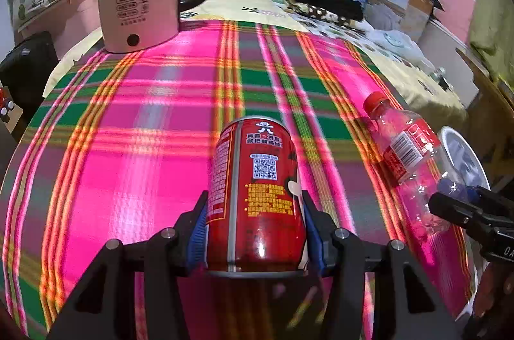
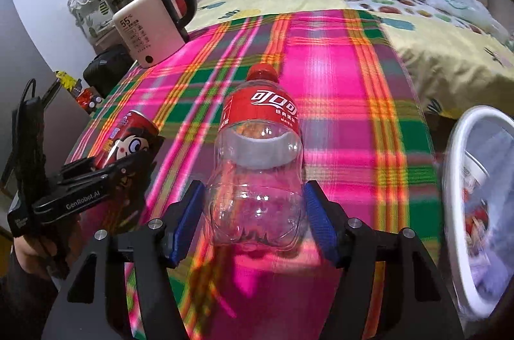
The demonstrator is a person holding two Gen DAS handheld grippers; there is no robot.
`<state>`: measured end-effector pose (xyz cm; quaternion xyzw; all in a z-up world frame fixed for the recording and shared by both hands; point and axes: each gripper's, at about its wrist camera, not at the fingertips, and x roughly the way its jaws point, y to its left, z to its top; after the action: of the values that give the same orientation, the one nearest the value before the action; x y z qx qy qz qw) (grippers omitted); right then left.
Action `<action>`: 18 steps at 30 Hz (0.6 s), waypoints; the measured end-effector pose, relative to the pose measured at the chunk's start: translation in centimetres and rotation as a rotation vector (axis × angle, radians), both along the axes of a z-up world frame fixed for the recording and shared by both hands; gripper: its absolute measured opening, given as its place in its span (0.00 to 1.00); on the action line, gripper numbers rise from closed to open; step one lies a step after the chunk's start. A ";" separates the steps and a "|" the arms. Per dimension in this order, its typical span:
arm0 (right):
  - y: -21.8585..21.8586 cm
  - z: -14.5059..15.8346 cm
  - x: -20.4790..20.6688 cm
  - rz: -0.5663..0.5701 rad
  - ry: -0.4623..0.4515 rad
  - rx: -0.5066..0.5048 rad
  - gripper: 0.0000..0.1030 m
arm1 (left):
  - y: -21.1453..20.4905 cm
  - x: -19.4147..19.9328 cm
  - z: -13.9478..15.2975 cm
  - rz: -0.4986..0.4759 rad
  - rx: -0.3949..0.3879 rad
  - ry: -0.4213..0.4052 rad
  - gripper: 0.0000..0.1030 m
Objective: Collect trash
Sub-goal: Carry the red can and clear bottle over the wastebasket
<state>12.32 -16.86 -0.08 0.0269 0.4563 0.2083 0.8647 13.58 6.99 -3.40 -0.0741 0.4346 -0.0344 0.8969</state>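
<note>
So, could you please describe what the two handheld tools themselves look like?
Both are black two-finger frames with blue ribbed pads and silver round bolts. The left tool carries white "GenRobot.AI" lettering on its side, and a black cable loops behind it. The right tool shows partial white letters at the picture's edge.

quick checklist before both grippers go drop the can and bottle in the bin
1. Left gripper gripping the red can: ok, blue pads against both sides.
2. Right gripper gripping the clear bottle: ok, pads meet its lower body.
3. Bottle cap on: ok, red cap in place.
4. White bin within view on the right: ok, already holds some trash.
5. Kettle out of the way: ok, far across the plaid cloth.
6. Room left in the bin: cannot tell.
</note>
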 end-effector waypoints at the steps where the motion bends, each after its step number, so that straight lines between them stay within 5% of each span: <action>1: -0.5 0.0 -0.6 -0.010 0.005 -0.001 0.63 | -0.5 -0.6 0.0 -0.007 0.002 0.001 0.53; 18: -2.2 -0.2 -2.5 -0.033 0.003 0.039 0.64 | -3.5 -4.5 0.5 -0.070 0.006 -0.005 0.58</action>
<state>9.84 -19.09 -0.31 0.0518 0.4529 0.2029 0.8666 9.05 3.48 -2.89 -0.0559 0.4346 -0.0644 0.8965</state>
